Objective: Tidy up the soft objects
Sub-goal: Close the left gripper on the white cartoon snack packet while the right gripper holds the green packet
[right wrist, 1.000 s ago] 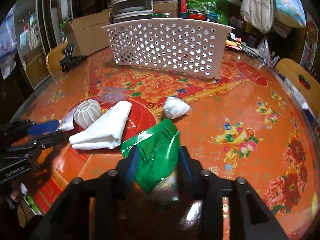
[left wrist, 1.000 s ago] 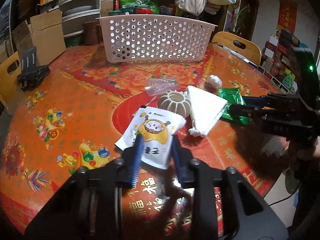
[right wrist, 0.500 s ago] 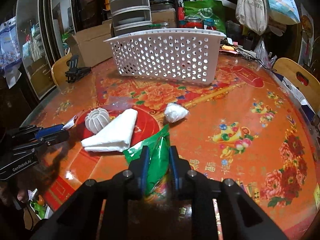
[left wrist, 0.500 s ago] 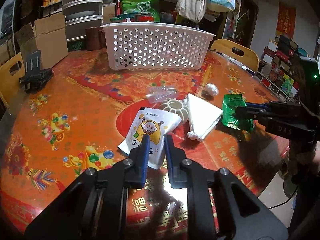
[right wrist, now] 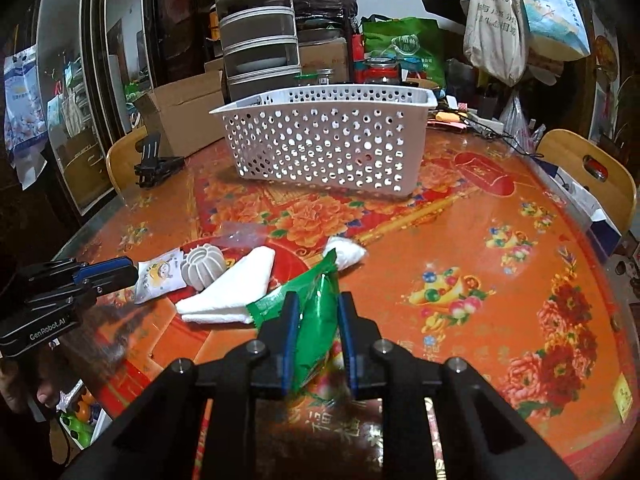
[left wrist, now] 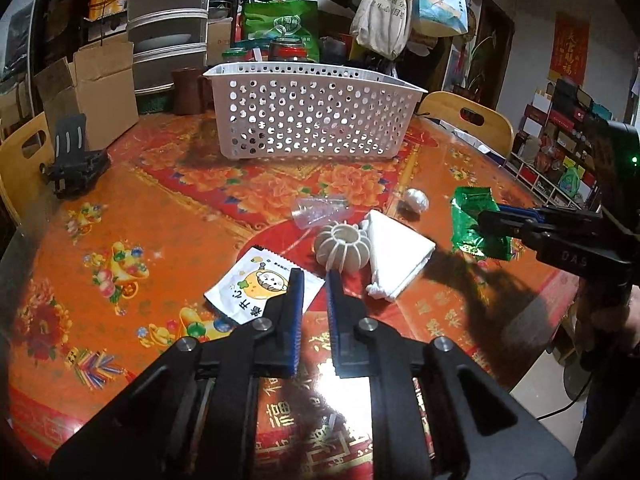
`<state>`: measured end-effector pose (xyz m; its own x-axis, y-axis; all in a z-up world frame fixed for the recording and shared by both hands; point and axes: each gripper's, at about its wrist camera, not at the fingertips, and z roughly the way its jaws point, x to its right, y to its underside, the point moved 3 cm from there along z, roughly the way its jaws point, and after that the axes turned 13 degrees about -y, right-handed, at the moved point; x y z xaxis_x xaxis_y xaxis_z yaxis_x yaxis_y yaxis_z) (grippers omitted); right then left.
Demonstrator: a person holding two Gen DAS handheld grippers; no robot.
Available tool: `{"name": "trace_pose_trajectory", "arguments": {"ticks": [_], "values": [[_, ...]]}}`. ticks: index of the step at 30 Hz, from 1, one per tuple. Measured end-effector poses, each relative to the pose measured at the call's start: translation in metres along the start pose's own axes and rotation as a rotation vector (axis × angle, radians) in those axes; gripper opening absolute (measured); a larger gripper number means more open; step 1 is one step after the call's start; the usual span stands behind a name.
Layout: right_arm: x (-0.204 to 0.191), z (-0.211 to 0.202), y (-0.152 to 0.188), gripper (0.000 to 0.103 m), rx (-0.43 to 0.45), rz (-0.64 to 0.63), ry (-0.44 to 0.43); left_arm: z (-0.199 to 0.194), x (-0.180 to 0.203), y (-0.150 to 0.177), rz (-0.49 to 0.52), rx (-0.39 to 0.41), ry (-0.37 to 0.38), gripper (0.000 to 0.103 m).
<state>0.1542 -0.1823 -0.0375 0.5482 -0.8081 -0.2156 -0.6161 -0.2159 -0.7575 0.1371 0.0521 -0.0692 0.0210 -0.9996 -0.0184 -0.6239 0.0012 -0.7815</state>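
The left gripper (left wrist: 313, 276) has its jaws closing on the near corner of a white snack packet (left wrist: 256, 288) with a cartoon print. In the right wrist view the packet (right wrist: 160, 276) sticks out of the left gripper's tip (right wrist: 134, 274). My right gripper (right wrist: 316, 300) is shut on a green foil packet (right wrist: 320, 308), which hangs above the table (left wrist: 474, 216). Between them on the table lie a folded white cloth (left wrist: 396, 256), a pale ribbed round thing (left wrist: 344, 246), a white wad (left wrist: 416, 200) and a clear wrapper (left wrist: 316, 210). A white perforated basket (left wrist: 312, 120) stands at the back.
The round table (left wrist: 160, 216) has a glossy red and orange cover. A black clamp (left wrist: 74, 160) and a cardboard box (left wrist: 96, 92) sit at the back left. Wooden chairs (left wrist: 468, 116) stand around the edge. Shelves and hanging bags crowd the room behind the basket.
Both grippers' jaws have narrowed onto their packets. Both hands have risen a little, and the green packet has come up off the table with the right gripper.
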Motion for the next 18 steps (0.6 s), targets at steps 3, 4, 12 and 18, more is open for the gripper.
{"name": "trace_pose_trajectory", "arguments": {"ticks": [3,4,12,18], "values": [[0.001,-0.002,-0.003,0.018,0.003,0.001,0.002,0.002,0.002,-0.001,0.011,-0.008,-0.003,0.005],[0.002,-0.002,-0.003,0.018,0.004,0.002,0.001,0.002,0.002,-0.001,0.014,-0.008,-0.007,0.005],[0.004,0.002,0.0,0.018,-0.011,0.014,-0.009,0.022,-0.016,-0.004,0.043,-0.057,-0.066,0.053],[0.01,0.003,0.0,0.018,-0.008,0.028,-0.014,0.041,-0.011,-0.005,0.097,-0.092,-0.105,0.078]]}}
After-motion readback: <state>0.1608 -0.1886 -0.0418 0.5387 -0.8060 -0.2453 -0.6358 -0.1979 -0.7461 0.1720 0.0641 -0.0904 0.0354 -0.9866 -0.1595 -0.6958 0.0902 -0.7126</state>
